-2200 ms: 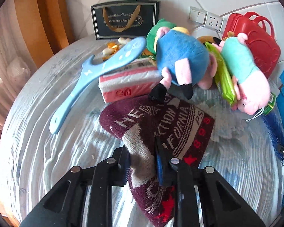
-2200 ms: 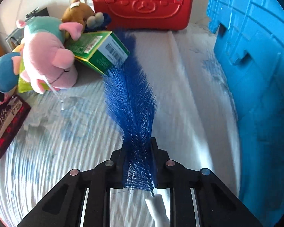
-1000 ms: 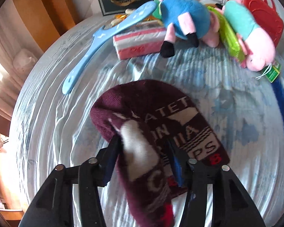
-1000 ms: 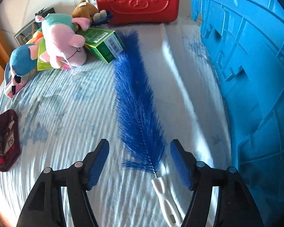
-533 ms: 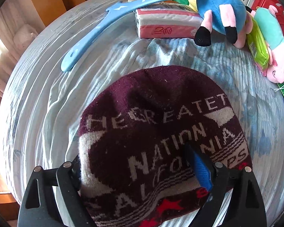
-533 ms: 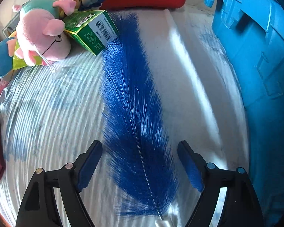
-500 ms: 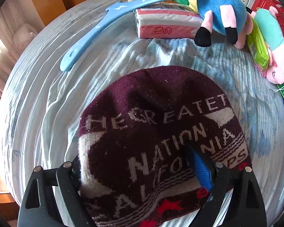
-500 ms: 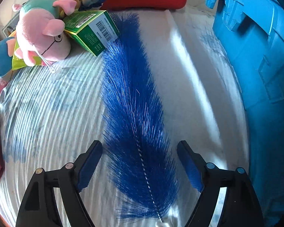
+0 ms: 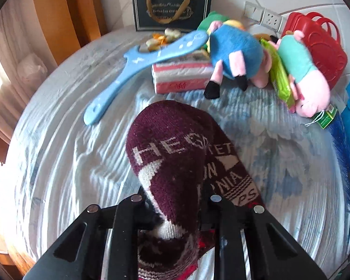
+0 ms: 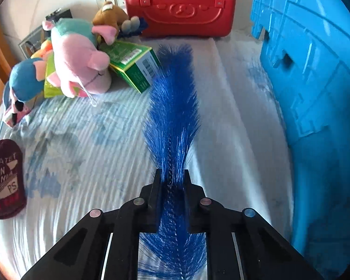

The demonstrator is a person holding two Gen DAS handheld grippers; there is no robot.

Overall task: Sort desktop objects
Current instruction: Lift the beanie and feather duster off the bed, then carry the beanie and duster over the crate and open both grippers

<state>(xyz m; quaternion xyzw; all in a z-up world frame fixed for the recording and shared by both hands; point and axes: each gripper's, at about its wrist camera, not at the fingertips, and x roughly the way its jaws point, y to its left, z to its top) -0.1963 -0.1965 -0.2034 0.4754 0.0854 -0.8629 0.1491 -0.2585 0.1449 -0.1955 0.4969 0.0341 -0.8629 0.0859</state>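
My left gripper (image 9: 175,207) is shut on a maroon knit hat (image 9: 175,154) with white lettering, which bunches up between the fingers over the pale blue cloth. The hat also shows at the left edge of the right wrist view (image 10: 4,179). My right gripper (image 10: 172,182) is shut on a blue feather duster (image 10: 172,107), whose bristles stretch away toward a green box (image 10: 135,65). The duster's handle is hidden under the gripper.
A blue crate (image 10: 315,93) stands on the right. A red case (image 10: 179,7) is at the back. Plush pigs (image 9: 235,46) (image 9: 305,79), a tissue pack (image 9: 179,77), a light blue paddle (image 9: 137,67) and a dark gift bag (image 9: 170,9) crowd the far side.
Both grippers were open half a second ago and have closed: the left on the hat, which now bunches up, the right on the duster.
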